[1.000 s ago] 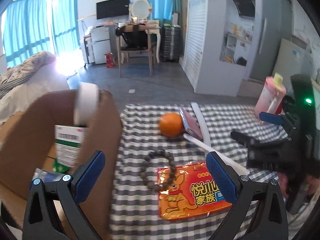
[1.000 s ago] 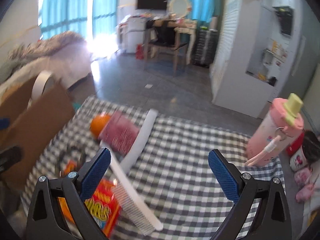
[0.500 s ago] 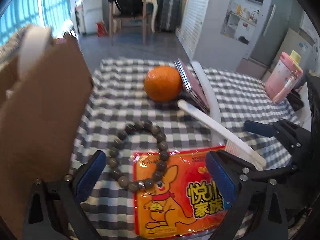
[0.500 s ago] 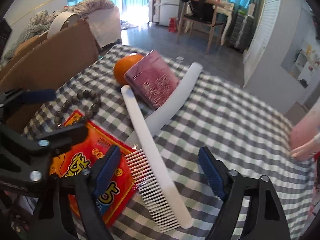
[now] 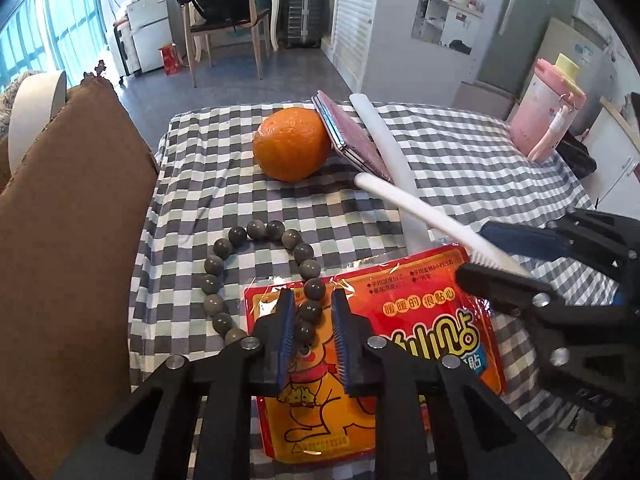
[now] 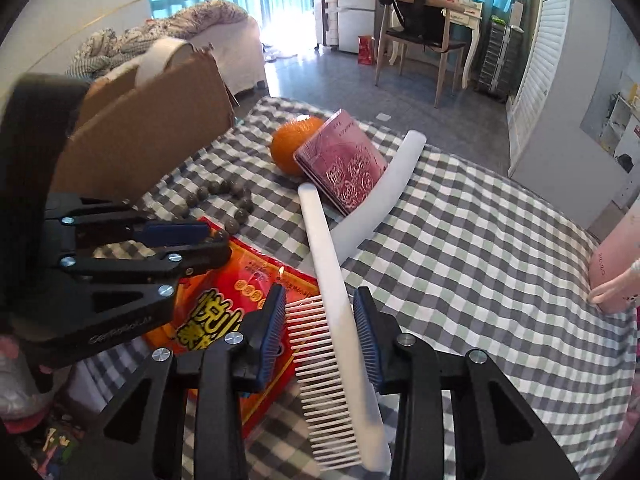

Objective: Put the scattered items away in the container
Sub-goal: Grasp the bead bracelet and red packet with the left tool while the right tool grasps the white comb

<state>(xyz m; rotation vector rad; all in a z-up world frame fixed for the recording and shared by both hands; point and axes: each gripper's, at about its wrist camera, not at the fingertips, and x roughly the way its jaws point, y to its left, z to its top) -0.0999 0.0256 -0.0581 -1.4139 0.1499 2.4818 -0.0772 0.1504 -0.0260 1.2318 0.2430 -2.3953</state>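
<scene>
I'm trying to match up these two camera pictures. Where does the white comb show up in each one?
Left wrist view: the white comb runs diagonally at centre right, its toothed end hidden behind the right gripper.
Right wrist view: the comb runs down the lower middle, toothed end between that gripper's fingers.
Shared landmark: the orange, beyond the comb's handle end.

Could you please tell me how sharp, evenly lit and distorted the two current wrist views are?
Left wrist: sharp on the bead bracelet, glare on the glossy red packet, blown-out window at left, black fisheye corners. Right wrist: white comb crisp, sunlit floor by the bed overexposed, straight edges bowed.
</scene>
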